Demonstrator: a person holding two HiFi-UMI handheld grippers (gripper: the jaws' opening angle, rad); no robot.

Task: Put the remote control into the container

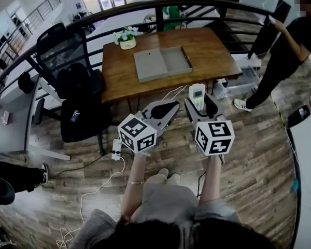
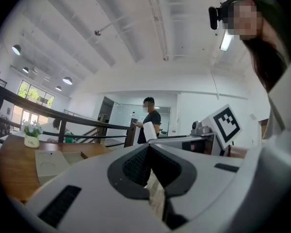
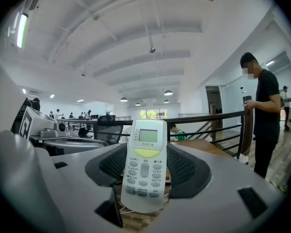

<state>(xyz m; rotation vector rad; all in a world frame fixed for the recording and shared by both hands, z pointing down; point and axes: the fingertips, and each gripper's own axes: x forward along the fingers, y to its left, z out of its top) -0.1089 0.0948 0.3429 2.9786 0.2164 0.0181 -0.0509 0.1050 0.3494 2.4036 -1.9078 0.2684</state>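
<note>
While the right gripper (image 1: 199, 104) clamps the white remote control (image 3: 143, 164) upright, short of the bench's (image 1: 212, 56) near edge, the left gripper (image 1: 175, 107) is closed on nothing. The grey container (image 1: 160, 63) lies mid-bench, and an office chair (image 1: 72, 82) crowds the bench's left edge. From the head view, the jaws hide the remote's lower end.

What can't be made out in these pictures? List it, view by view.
Remote control: lower part hidden inside the right claw in the head view; buttons too small there.
Container: near edge covered by the left claw in the left gripper view; unseen in the right gripper view, where the remote control and claw fill the middle.
</note>
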